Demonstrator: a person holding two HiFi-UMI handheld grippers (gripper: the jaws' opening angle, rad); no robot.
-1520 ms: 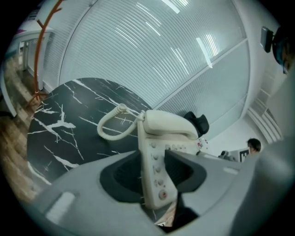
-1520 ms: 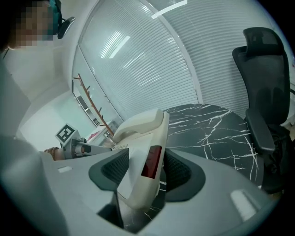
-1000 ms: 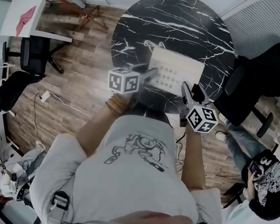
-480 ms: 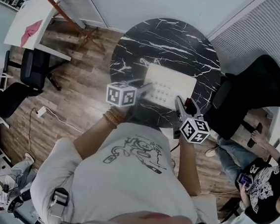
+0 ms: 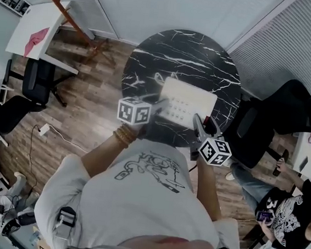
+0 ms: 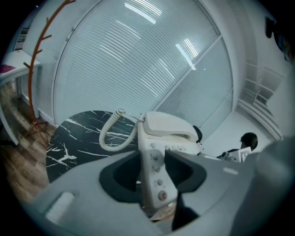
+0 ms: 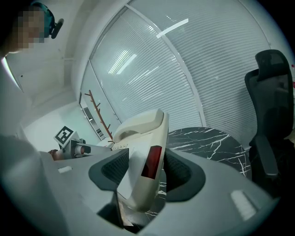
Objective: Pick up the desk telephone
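Here, the cream plastic desk telephone (image 5: 188, 101) is held over the near part of the round, white-veined black marble worktop (image 5: 206, 57). The left hand-held gripper (image 5: 161, 102) is clamped on the button-side edge, its jaws partly closed against the casing. The right hand-held gripper (image 5: 201, 124) grips the opposite edge at a dark red panel (image 7: 148, 162). The handset (image 6: 168, 125) lies in its cradle and the coiled cord (image 6: 109, 136) loops beside it. Button legends are too small to read.
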